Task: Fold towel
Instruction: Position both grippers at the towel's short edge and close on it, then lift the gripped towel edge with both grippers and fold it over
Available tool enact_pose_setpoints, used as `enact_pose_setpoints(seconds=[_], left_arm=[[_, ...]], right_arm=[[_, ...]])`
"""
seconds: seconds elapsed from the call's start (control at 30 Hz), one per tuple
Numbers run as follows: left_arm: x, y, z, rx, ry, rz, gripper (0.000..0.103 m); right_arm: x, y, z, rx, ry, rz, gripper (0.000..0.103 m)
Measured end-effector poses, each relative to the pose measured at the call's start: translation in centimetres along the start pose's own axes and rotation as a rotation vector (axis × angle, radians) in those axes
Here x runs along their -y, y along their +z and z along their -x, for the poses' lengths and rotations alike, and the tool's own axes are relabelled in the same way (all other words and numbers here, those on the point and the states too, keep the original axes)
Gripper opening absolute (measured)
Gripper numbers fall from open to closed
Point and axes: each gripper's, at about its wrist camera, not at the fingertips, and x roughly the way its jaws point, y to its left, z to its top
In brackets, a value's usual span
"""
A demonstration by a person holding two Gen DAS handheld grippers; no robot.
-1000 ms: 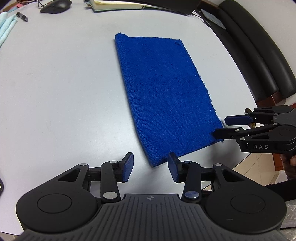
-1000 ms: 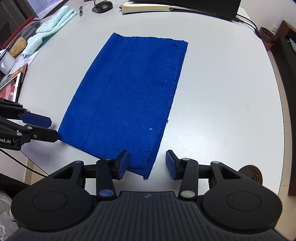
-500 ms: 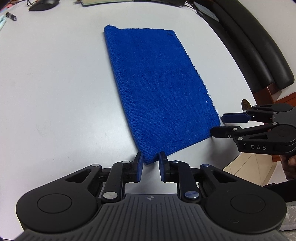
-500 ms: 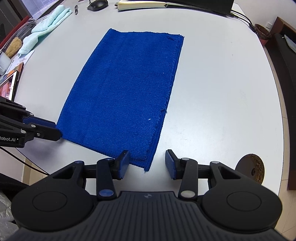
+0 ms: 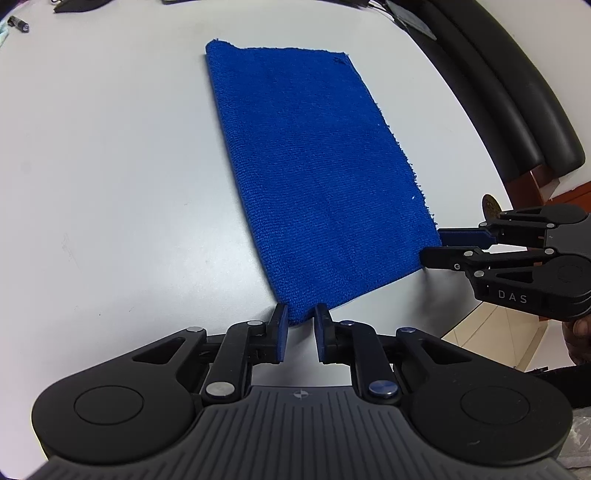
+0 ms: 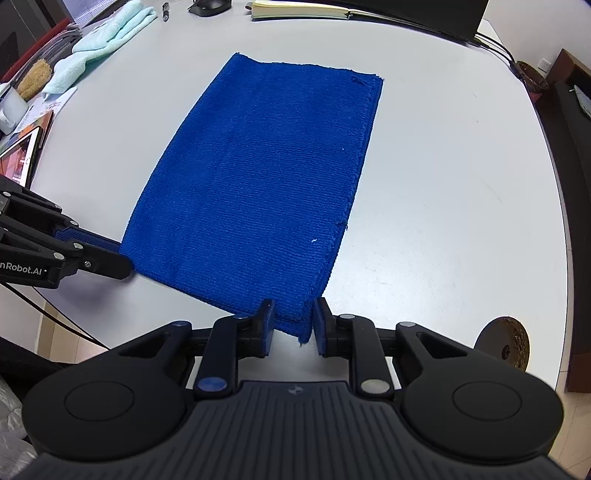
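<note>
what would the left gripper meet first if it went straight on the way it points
The near corner of the flat blue terry towel: it already lies between the left gripper pads, which look not quite closed on it.

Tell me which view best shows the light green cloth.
The right wrist view: the light green cloth lies in full at the table's far left edge. The left wrist view catches only a sliver at its frame edge.

"DAS" on right tool [image 5: 430, 245] body; "nRobot.AI", cut off at frame edge, on left tool [image 6: 123, 258] body.
</note>
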Motion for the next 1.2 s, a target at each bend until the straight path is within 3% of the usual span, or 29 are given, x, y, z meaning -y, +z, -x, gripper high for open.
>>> enact_pose_setpoints(seconds=[0.3,0.63,1.2], left_arm=[[0.2,-0.2,0.0,0.012,-0.017,-0.040,0.005],[0.4,-0.6,1.4,0.060,-0.047,-0.056,0.004],[-0.1,-2.2,3.5,0.064,-0.118,-0.058,0.004]], right_arm=[[0.3,0.2,-0.1,0.005,0.031,-0.029,0.007],[0.9,0.3,1.3,0.032,0.076,-0.109,0.006],[0.3,-0.8,4.0,0.029,0.134,-0.148,0.006]])
